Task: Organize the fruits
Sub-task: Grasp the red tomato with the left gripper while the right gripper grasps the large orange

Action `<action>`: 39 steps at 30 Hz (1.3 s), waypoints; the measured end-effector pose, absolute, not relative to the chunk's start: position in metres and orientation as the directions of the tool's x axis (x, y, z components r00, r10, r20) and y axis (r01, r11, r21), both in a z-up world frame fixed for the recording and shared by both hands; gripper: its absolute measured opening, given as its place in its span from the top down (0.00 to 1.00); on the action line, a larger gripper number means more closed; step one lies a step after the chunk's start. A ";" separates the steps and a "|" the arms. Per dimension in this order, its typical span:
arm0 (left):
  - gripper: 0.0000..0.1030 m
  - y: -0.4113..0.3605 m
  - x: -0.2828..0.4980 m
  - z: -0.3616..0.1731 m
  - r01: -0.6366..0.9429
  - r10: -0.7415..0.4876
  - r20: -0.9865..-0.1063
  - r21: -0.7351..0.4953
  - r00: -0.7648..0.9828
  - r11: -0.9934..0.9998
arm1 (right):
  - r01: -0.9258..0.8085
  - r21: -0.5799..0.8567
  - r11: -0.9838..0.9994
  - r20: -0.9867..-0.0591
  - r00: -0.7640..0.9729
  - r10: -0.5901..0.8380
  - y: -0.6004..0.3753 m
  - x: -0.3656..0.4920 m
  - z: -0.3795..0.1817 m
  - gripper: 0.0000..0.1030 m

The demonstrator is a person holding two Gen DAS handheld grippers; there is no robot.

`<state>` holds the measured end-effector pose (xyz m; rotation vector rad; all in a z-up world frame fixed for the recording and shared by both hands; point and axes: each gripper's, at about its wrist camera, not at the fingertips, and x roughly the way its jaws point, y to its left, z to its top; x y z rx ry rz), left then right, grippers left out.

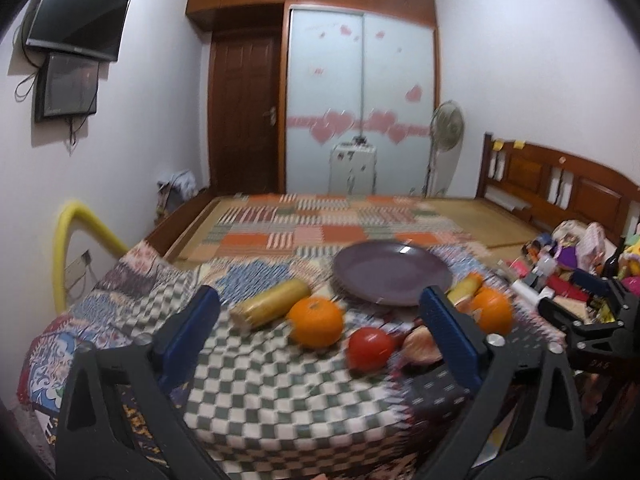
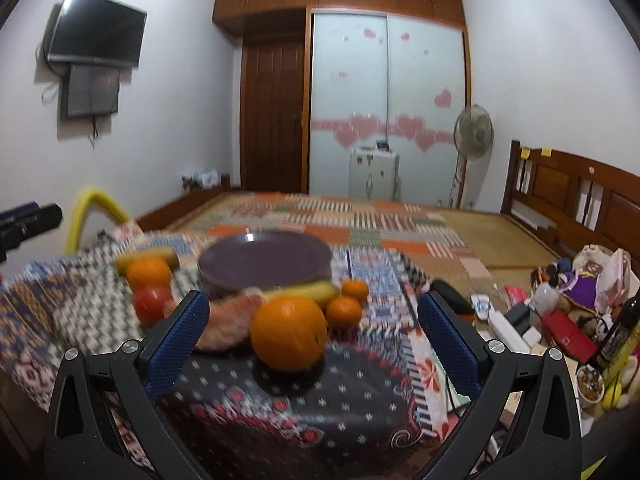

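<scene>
The purple plate (image 2: 264, 266) lay bare, open from above. Fruit crowded its near rim: a large orange (image 2: 289, 333), a banana (image 2: 310, 291) and two tangerines (image 2: 344, 311) blocked the right gripper (image 2: 314, 326). Clutter (image 2: 560, 320) hemmed the right side.

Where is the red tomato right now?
In the right wrist view, the round red tomato sits left of the purple plate, just below an orange; in the left wrist view it lies between the open left claw's fingers.

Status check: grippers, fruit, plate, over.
Left gripper and right gripper open, empty. Purple plate bare; big orange nearest right gripper. Nothing blocking.
</scene>
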<state>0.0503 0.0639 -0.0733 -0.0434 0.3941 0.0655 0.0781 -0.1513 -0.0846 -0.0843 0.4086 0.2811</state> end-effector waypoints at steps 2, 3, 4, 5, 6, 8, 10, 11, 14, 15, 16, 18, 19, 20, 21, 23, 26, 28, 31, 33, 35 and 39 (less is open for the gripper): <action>0.15 0.074 0.059 -0.083 -0.082 0.061 -0.431 -0.032 0.900 0.996 | -0.292 -0.019 0.956 -0.433 0.864 0.256 -0.153 0.083 -0.089 0.00; 0.16 0.079 0.062 -0.088 -0.082 0.055 -0.451 -0.039 0.891 0.996 | -0.295 -0.017 0.955 -0.446 0.858 0.257 -0.153 0.086 -0.093 0.00; 0.16 0.083 0.065 -0.093 -0.079 0.047 -0.467 -0.051 0.883 0.996 | -0.302 -0.013 0.953 -0.456 0.850 0.263 -0.153 0.088 -0.096 0.00; 0.17 0.087 0.068 -0.099 -0.078 0.039 -0.483 -0.061 0.875 0.995 | -0.308 -0.007 0.951 -0.464 0.844 0.270 -0.152 0.091 -0.099 0.00; 0.18 0.089 0.071 -0.103 -0.078 0.035 -0.494 -0.066 0.868 0.995 | -0.312 -0.002 0.950 -0.470 0.839 0.275 -0.150 0.093 -0.101 0.00; 0.19 0.090 0.076 -0.112 -0.078 0.033 -0.516 -0.066 0.856 0.995 | -0.320 0.010 0.948 -0.483 0.828 0.284 -0.147 0.098 -0.106 0.01; 0.20 0.086 0.082 -0.119 -0.064 0.019 -0.535 -0.066 0.845 0.996 | -0.325 0.018 0.945 -0.497 0.818 0.290 -0.145 0.105 -0.111 0.04; 0.20 0.082 0.085 -0.122 -0.055 0.012 -0.544 -0.063 0.839 0.996 | -0.328 0.021 0.944 -0.503 0.813 0.293 -0.144 0.107 -0.113 0.07; 0.20 0.070 0.093 -0.129 -0.023 -0.010 -0.560 -0.053 0.829 0.998 | -0.345 0.040 0.938 -0.524 0.792 0.314 -0.142 0.116 -0.117 0.14; 0.20 0.066 0.096 -0.132 -0.011 -0.021 -0.564 -0.054 0.825 0.998 | -0.354 0.049 0.934 -0.529 0.784 0.325 -0.141 0.119 -0.118 0.15; 0.20 0.063 0.099 -0.133 -0.002 -0.030 -0.569 -0.056 0.822 0.998 | -0.362 0.055 0.931 -0.532 0.778 0.334 -0.140 0.120 -0.119 0.17; 0.20 0.055 0.105 -0.137 0.017 -0.046 -0.579 -0.055 0.814 0.998 | -0.377 0.064 0.924 -0.533 0.769 0.351 -0.137 0.122 -0.120 0.19; 0.20 0.053 0.108 -0.139 0.024 -0.051 -0.582 -0.054 0.811 0.998 | -0.383 0.066 0.921 -0.534 0.766 0.357 -0.136 0.123 -0.121 0.21; 0.20 0.049 0.111 -0.141 0.031 -0.057 -0.586 -0.055 0.808 0.998 | -0.391 0.070 0.918 -0.536 0.761 0.365 -0.134 0.123 -0.123 0.24; 0.20 0.047 0.113 -0.142 0.038 -0.063 -0.590 -0.055 0.805 0.998 | -0.395 0.075 0.916 -0.538 0.757 0.370 -0.134 0.124 -0.123 0.26; 0.20 0.042 0.118 -0.146 0.047 -0.071 -0.596 -0.055 0.800 0.997 | -0.408 0.090 0.909 -0.544 0.744 0.388 -0.133 0.126 -0.126 0.32; 0.25 0.035 0.124 -0.150 0.063 -0.082 -0.608 -0.053 0.789 0.997 | -0.406 0.092 0.909 -0.541 0.746 0.388 -0.135 0.126 -0.126 0.36; 0.27 0.032 0.129 -0.152 0.070 -0.088 -0.613 -0.052 0.785 0.996 | -0.407 0.108 0.907 -0.539 0.743 0.397 -0.138 0.127 -0.126 0.38; 0.33 0.029 0.134 -0.156 0.069 -0.083 -0.619 -0.047 0.781 0.997 | -0.411 0.143 0.900 -0.534 0.734 0.420 -0.141 0.130 -0.126 0.38; 0.37 0.029 0.138 -0.158 0.071 -0.092 -0.628 -0.060 0.773 0.996 | -0.412 0.161 0.897 -0.531 0.730 0.431 -0.143 0.130 -0.126 0.38; 0.41 0.029 0.141 -0.160 0.068 -0.098 -0.637 -0.072 0.765 0.995 | -0.413 0.170 0.895 -0.530 0.728 0.436 -0.143 0.127 -0.126 0.39; 0.50 0.026 0.146 -0.163 0.079 -0.117 -0.643 -0.087 0.757 0.993 | -0.411 0.174 0.895 -0.531 0.726 0.437 -0.143 0.126 -0.125 0.39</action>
